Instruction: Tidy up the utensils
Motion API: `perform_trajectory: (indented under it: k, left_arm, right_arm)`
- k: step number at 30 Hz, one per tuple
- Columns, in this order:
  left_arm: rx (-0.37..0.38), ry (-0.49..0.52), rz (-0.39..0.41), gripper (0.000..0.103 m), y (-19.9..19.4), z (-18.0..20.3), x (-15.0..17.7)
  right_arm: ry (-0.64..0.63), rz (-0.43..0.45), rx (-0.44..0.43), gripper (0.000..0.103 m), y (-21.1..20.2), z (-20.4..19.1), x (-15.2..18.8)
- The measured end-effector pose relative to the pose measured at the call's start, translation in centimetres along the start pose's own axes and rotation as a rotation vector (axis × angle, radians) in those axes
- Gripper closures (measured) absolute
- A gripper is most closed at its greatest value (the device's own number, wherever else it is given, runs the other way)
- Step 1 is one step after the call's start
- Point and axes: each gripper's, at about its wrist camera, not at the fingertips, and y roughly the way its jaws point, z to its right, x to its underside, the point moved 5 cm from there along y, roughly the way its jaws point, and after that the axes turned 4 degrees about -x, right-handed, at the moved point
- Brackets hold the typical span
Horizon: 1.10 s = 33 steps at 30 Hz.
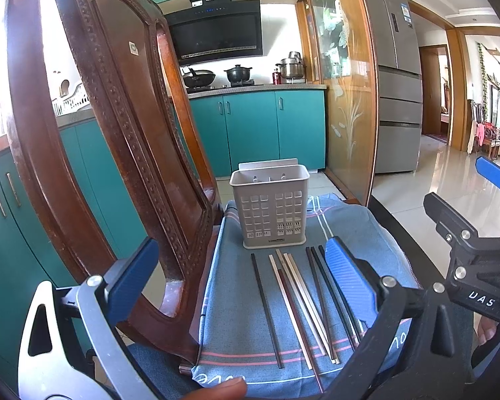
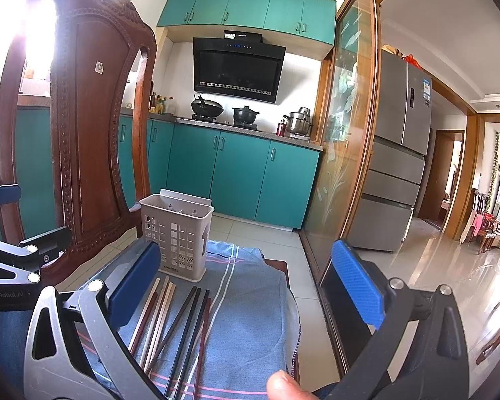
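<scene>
A beige slotted utensil holder (image 1: 270,210) (image 2: 176,233) stands upright and empty at the far end of a blue striped cloth (image 1: 233,316) (image 2: 250,316) on a chair seat. Several chopsticks (image 1: 298,303) (image 2: 160,323), black, beige and dark red, lie side by side on the cloth in front of it. One black chopstick (image 1: 266,310) lies apart at the left. My left gripper (image 1: 241,280) hovers open over the chopsticks, holding nothing. My right gripper (image 2: 246,285) is open too, above the cloth's right part, with its left finger over the sticks.
A carved wooden chair back (image 1: 116,133) (image 2: 83,133) rises close on the left. Teal kitchen cabinets (image 1: 256,130) and a stove lie beyond, with a fridge (image 1: 396,100) and a tiled floor at the right. The cloth ends at the seat's right edge. A thumb (image 2: 283,383) shows at the bottom.
</scene>
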Motion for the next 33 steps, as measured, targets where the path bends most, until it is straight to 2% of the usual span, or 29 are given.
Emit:
perform_trajectory:
  k: [12,17,20,21,23,25,27,28,29,31,33]
  left_arm:
    - [0.008,0.003,-0.021,0.004,0.6,0.3,0.4]
    - [0.096,0.023,-0.147,0.004,3.3,1.6,3.0]
    - [0.123,0.039,-0.236,0.006,5.7,2.7,5.0]
    - [0.137,0.04,-0.27,0.01,6.6,3.0,5.8]
    - [0.168,0.04,-0.327,0.032,8.4,3.3,6.9]
    - [0.196,0.042,-0.37,0.042,10.6,3.6,7.8]
    - [0.193,0.045,-0.404,0.052,12.8,3.7,8.2]
    - [0.19,0.043,-0.432,0.058,14.3,3.8,8.4]
    - [0.188,0.038,-0.455,0.069,15.6,3.8,8.5]
    - [0.182,0.033,-0.513,0.076,18.5,3.6,8.8]
    - [0.177,0.034,-0.551,0.079,20.5,3.6,8.8]
  right_arm:
    - [-0.003,-0.009,0.005,0.002,0.1,0.2,0.2]
    - [-0.035,-0.156,0.099,0.002,4.3,1.8,2.1]
    - [0.029,-0.31,0.035,0.004,8.9,3.0,5.0]
    - [0.053,-0.352,-0.002,0.009,10.3,3.1,6.0]
    - [0.089,-0.421,-0.042,0.015,12.8,3.1,7.4]
    - [0.105,-0.513,-0.092,0.026,15.4,2.5,8.9]
    - [0.136,-0.612,-0.142,0.046,17.7,1.5,10.5]
    - [0.153,-0.655,-0.169,0.05,18.4,1.0,11.3]
    - [0.18,-0.696,-0.208,0.057,19.1,0.5,12.1]
    - [0.209,-0.752,-0.281,0.059,19.6,-0.5,13.2]
    - [0.182,-0.791,-0.297,0.07,19.9,-1.4,14.0]
